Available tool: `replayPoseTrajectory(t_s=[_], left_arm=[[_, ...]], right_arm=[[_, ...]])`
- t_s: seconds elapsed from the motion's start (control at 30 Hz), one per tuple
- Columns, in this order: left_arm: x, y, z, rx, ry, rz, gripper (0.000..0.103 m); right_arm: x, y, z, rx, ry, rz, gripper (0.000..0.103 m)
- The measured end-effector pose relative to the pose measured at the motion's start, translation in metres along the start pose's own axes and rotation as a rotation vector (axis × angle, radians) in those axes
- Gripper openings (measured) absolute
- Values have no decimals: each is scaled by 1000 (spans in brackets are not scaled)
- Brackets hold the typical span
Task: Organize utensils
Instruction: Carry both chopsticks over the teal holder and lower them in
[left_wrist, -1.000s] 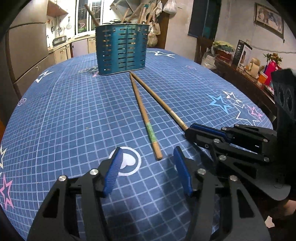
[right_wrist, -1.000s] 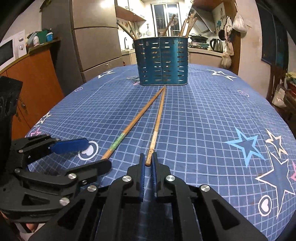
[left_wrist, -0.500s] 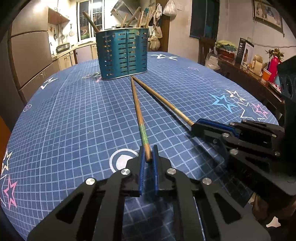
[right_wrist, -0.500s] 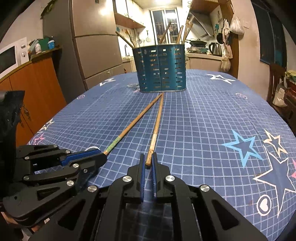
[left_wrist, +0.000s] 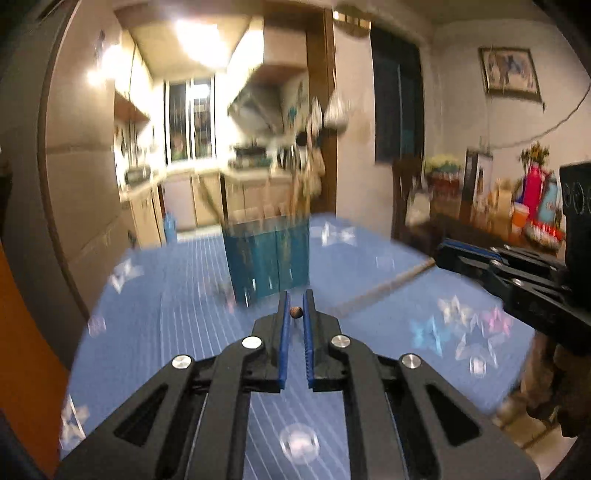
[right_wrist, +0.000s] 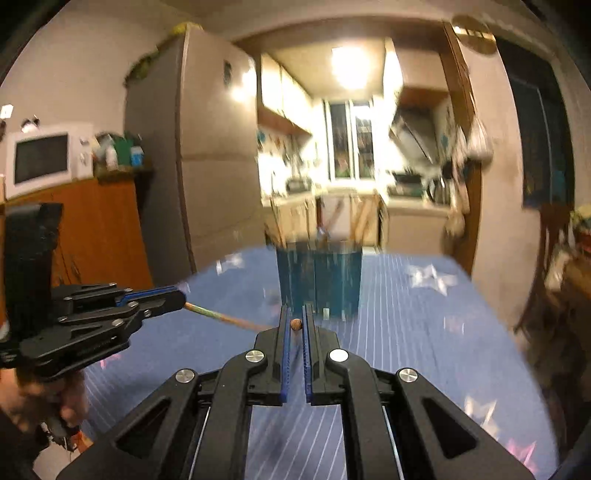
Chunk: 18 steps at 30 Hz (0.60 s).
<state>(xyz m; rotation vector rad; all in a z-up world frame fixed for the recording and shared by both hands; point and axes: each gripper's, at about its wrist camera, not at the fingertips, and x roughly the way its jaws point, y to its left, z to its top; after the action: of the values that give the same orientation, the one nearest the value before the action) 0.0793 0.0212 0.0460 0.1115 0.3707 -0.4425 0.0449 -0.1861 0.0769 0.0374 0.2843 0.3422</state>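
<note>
Chopsticks were both off the blue star-print table (right_wrist: 424, 332), 1 in each gripper. Left gripper (left_wrist: 295, 312) was clamped on the butt of its chopstick (left_wrist: 295, 312); right gripper (right_wrist: 295, 324) pinched the other chopstick (right_wrist: 295, 324) likewise. Teal utensil holder (right_wrist: 319, 282) stood beyond, already bristling with sticks. Pickup looked done; carrying over and dropping both in remained.

Two claws: the left claw (left_wrist: 295, 312) and the right claw (right_wrist: 296, 324), each clamped on one chopstick, making two chopsticks, the left chopstick (right_wrist: 221, 316) and the right chopstick (left_wrist: 388, 284). One teal slotted utensil holder (right_wrist: 319, 282) stands on one tabletop (right_wrist: 406, 332); the utensils inside it are too blurred to count.
</note>
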Motion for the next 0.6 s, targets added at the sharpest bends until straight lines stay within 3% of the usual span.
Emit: replayPoseTrajectory(t_s=[0.2, 0.6], left_arm=[[20, 15, 63, -5, -72, -5, 5], [18, 12, 114, 6, -96, -9, 5]], right_arm=[[18, -26, 52, -21, -14, 42, 7], [29, -39, 99, -81, -32, 26, 7]])
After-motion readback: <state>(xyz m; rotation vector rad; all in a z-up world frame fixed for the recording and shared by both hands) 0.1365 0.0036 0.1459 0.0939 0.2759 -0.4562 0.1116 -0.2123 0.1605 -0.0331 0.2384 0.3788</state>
